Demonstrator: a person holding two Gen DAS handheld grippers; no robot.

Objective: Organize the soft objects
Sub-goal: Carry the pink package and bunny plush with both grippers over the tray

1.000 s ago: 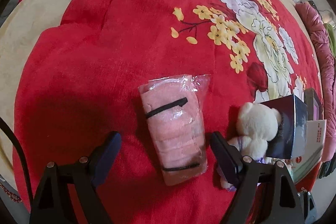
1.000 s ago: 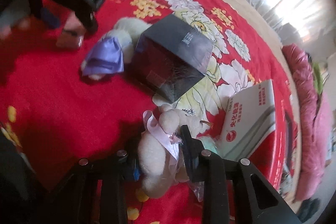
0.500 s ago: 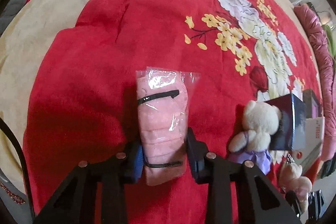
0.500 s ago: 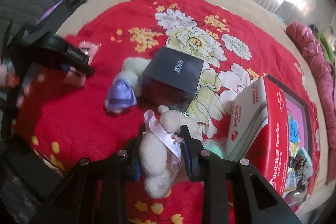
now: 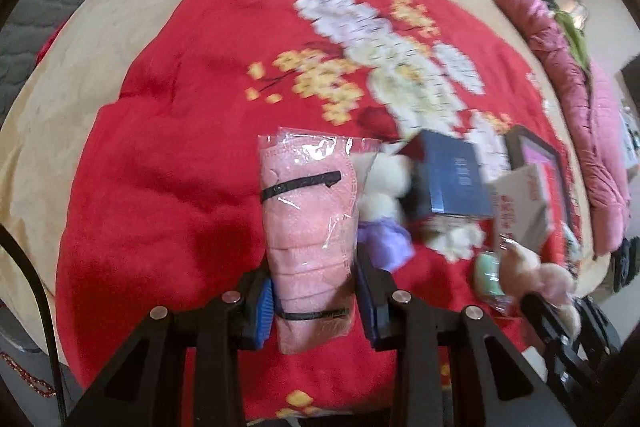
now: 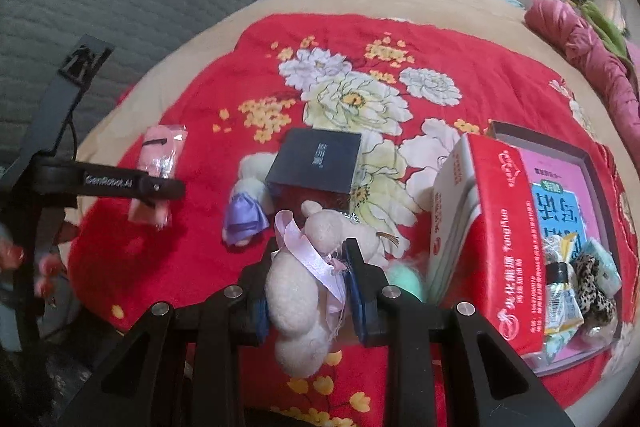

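With both tools loaded, left tool [image 5: 316,297] is clamped on the bagged pink cloth roll [image 5: 308,227], jaws having just closed onto it, roll above the red floral blanket [image 5: 168,155]. Right tool [image 6: 306,287] is clamped on the cream plush toy [image 6: 304,279], near the dark box [image 6: 316,163] and the red carton [image 6: 492,227].

A pink cloth roll [image 5: 308,227] is showing through glossy, crinkled clear plastic. The bear [image 6: 304,283] is looking fuzzy, its ribbon [image 6: 308,251] satiny. The blanket [image 6: 460,67] is reading as matt cloth, the red box [image 6: 508,239] as glossy card.
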